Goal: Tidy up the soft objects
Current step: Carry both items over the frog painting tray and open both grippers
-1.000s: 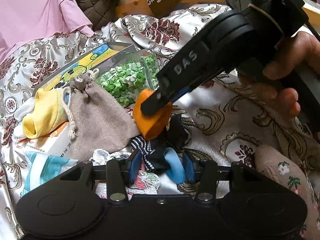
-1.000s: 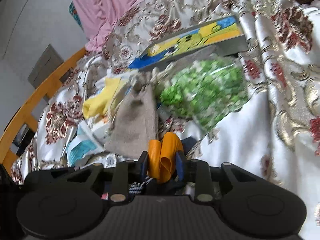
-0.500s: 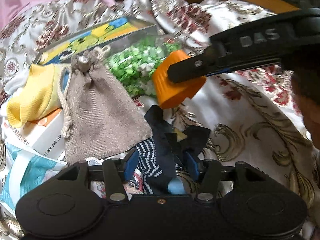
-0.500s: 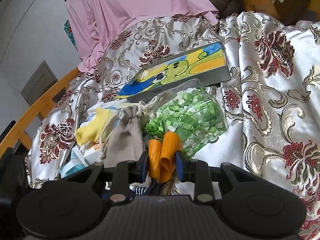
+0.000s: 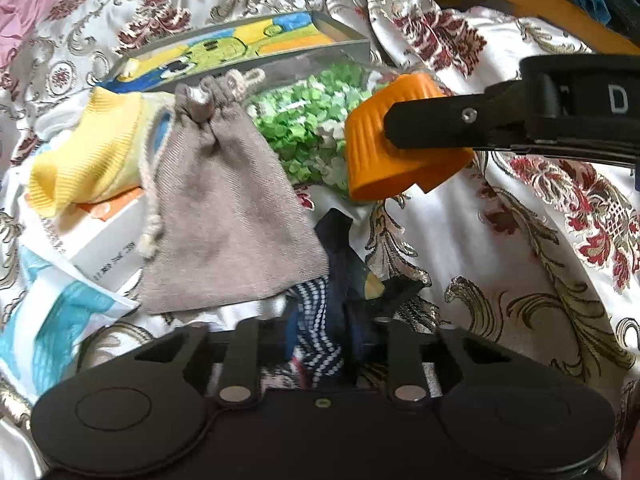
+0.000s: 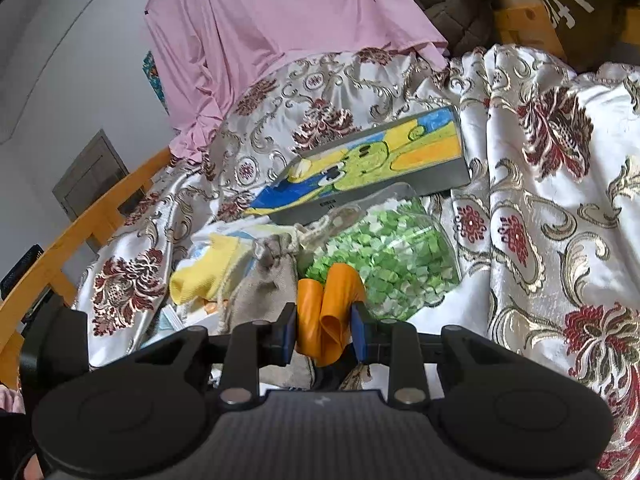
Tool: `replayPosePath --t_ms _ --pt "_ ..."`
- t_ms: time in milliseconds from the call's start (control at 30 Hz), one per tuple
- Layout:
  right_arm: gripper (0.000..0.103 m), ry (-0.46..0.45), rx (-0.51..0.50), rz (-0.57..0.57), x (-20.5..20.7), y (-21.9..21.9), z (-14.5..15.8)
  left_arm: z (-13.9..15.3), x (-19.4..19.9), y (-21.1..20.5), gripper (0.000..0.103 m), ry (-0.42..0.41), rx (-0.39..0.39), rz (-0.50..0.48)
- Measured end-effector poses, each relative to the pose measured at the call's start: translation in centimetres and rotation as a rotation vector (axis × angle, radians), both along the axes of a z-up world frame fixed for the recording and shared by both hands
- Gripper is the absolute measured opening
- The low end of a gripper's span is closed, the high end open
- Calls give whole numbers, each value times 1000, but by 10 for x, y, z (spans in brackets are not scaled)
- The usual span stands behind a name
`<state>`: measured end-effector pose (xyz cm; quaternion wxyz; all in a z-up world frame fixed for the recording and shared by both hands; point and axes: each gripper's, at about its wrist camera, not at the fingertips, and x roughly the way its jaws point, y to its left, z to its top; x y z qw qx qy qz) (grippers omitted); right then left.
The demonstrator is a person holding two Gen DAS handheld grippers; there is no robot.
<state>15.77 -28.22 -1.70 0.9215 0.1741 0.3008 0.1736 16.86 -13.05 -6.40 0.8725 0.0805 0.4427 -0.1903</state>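
Observation:
A dark blue cloth with white dots [image 5: 320, 320] lies bunched on the patterned bedspread [image 5: 500, 260]. My left gripper [image 5: 324, 344] is closing on it, and the cloth fills the gap and hides the pads. My right gripper [image 6: 324, 336] is shut on a folded orange ribbed cloth [image 6: 330, 308]. In the left wrist view that orange cloth [image 5: 380, 152] hangs above the bedspread, clamped by the right gripper's black finger [image 5: 440, 124]. A grey drawstring pouch [image 5: 224, 216] lies just left of the blue cloth.
A yellow sock [image 5: 88, 156] rests on a white carton [image 5: 100, 240] at the left. Behind the pouch are a clear bag of green pieces [image 5: 308, 132] and a cartoon-printed box [image 5: 240, 48]. A pink garment [image 6: 280, 20] hangs at the back, beside a wooden rail [image 6: 80, 220].
My left jaws have gone from wide to closed on the dotted blue cloth. The orange cloth in my right gripper has risen and shifted right, away from the pile.

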Motion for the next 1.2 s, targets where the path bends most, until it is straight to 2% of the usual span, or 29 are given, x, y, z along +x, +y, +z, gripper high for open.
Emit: replayPosePath --t_ms 300,433,533,667,833,967,1067,1200 --pt "31 -47 6 -3 -12 -4 11 22 -34 16 14 7 -104 -22" --pt "31 -59 7 -4 -16 -6 14 24 -52 25 13 62 -212 -39" --pt "32 -68 6 -2 -19 -6 15 29 -64 29 13 43 -272 -58" --pt "32 -76 -5 -2 -22 -5 17 44 -63 38 13 3 -343 -37" --pt "33 -117 -33 -12 -18 -2 23 67 -44 50 13 -72 -390 -9" --pt "34 -169 -53 -15 0 -1 33 87 -13 59 13 -117 -402 -1" --pt "35 -184 -99 -18 27 -1 40 104 19 63 13 -164 -395 -37" --pt "35 -168 -96 -43 77 -5 45 120 70 66 13 -235 -398 -39"
